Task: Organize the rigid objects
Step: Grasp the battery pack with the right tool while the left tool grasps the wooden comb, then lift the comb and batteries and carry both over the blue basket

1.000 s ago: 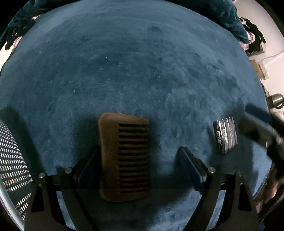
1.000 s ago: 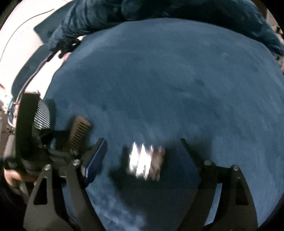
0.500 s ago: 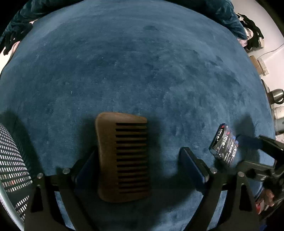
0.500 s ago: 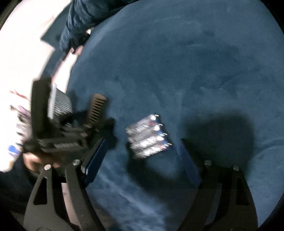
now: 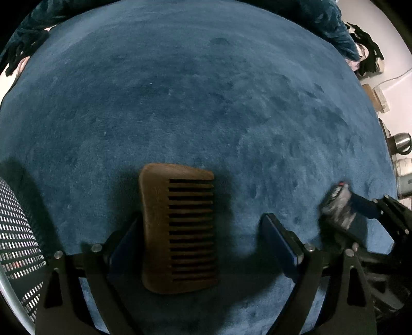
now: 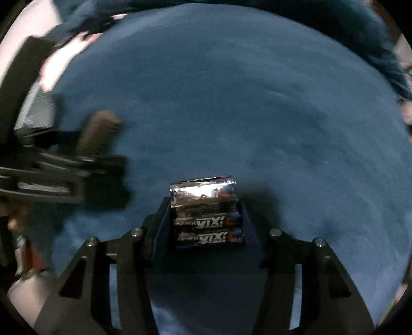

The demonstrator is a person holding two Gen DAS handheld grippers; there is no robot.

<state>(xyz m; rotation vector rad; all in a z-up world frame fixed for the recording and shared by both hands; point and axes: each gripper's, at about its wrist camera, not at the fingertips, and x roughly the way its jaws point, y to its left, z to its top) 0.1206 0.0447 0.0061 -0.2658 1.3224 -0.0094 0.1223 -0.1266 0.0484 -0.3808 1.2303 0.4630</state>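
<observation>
A brown wooden comb (image 5: pixel 154 219) lies flat on the blue plush surface (image 5: pixel 206 103). My left gripper (image 5: pixel 199 228) stands open around it; the left pad is beside the comb's spine and the right pad is well apart from the teeth. A shrink-wrapped battery pack (image 6: pixel 203 190) sits between the pads of my right gripper (image 6: pixel 204 219), whose jaws are closing, both pads against the pack's ends. In the left wrist view the pack (image 5: pixel 337 206) appears blurred at the right with the right gripper (image 5: pixel 360 208) on it. The right wrist view shows the comb (image 6: pixel 97 134) at the left, blurred.
A white perforated metal basket (image 5: pixel 15 244) stands at the left edge. Off the plush surface on the right are a steel kettle (image 5: pixel 401 141), a power strip (image 5: pixel 378 98) and dark clothing (image 5: pixel 368 56). A rumpled blue blanket (image 5: pixel 322 15) lies along the far side.
My right gripper has come in around the battery pack and its jaws have narrowed onto it; the pack has turned in the view. The left gripper and the comb have stayed put.
</observation>
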